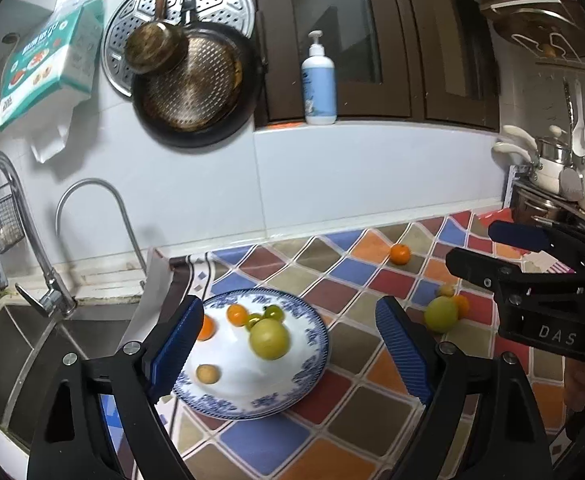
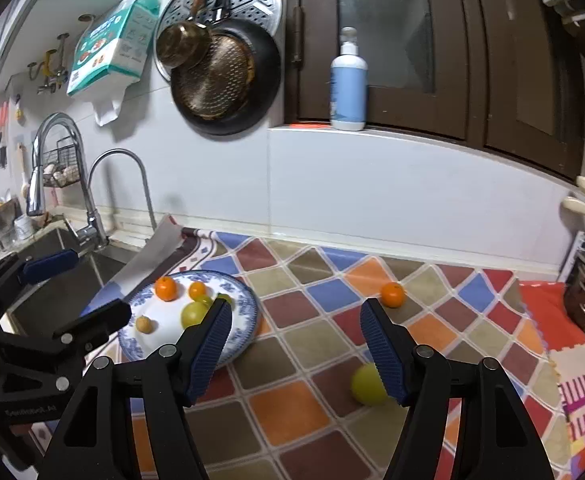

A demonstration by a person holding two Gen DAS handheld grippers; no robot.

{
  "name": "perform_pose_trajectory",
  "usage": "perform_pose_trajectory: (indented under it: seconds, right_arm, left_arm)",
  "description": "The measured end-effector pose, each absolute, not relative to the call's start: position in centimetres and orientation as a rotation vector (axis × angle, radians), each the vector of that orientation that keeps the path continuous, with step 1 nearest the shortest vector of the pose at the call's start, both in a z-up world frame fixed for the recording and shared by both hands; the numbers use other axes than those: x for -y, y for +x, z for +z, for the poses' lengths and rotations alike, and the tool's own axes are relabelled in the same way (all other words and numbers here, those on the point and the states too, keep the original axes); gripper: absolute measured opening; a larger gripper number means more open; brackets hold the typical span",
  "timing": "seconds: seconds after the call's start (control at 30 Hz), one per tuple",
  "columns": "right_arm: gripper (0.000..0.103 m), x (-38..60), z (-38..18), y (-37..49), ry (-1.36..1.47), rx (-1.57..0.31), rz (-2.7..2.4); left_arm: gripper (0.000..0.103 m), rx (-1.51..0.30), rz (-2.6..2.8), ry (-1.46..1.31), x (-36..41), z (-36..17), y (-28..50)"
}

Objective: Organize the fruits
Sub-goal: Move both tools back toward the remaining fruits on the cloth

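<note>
- left claw (image 1: 288, 348): jaws apart, nothing gripped; left finger hides part of the plate (image 1: 312, 384)
- right claw (image 2: 292, 348): jaws apart, nothing gripped; finger covers edge of green fruit (image 2: 366, 386)

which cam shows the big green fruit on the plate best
The left wrist view: the big green fruit sits fully visible on the plate, between that camera's fingers. In the right wrist view it appears smaller, partly hidden behind a finger pad.

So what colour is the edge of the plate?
Blue flower pattern on white; the plate shows best in the left wrist view.
</note>
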State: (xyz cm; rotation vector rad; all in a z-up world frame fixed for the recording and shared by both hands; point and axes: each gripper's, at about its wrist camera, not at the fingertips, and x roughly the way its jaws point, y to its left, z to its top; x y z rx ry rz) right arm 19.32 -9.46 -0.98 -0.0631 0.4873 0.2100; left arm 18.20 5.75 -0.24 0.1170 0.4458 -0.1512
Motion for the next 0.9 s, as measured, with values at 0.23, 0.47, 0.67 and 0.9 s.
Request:
perform_pose_trajectory:
  seconds: [0.23, 0.47, 0.67, 0.9]
  right_arm:
    - [0.067, 12.5, -0.6, 18.1, -0.064, -0.472, 0.184]
    - [0.067, 15.1, -0.8, 17.3, -0.092, -0.479, 0.177]
    - [0.067, 17.1, -1.9, 17.3, -0.132, -0.527, 0.203]
    - [0.067, 19.1, -3.8, 18.3, -0.177, -0.593, 0.226]
  left_arm:
    - [0.089, -0.421, -0.170, 0.125, -2.9, 0.4, 17.7]
    - [0.089, -0.411, -0.203, 0.152, 0.3, 0.2, 17.7]
    - [0.089, -0.421, -0.249, 0.182, 3.0, -0.5, 18.1]
    - [0.089, -0.463, -0.315, 0.233, 5.9, -2.1, 19.6]
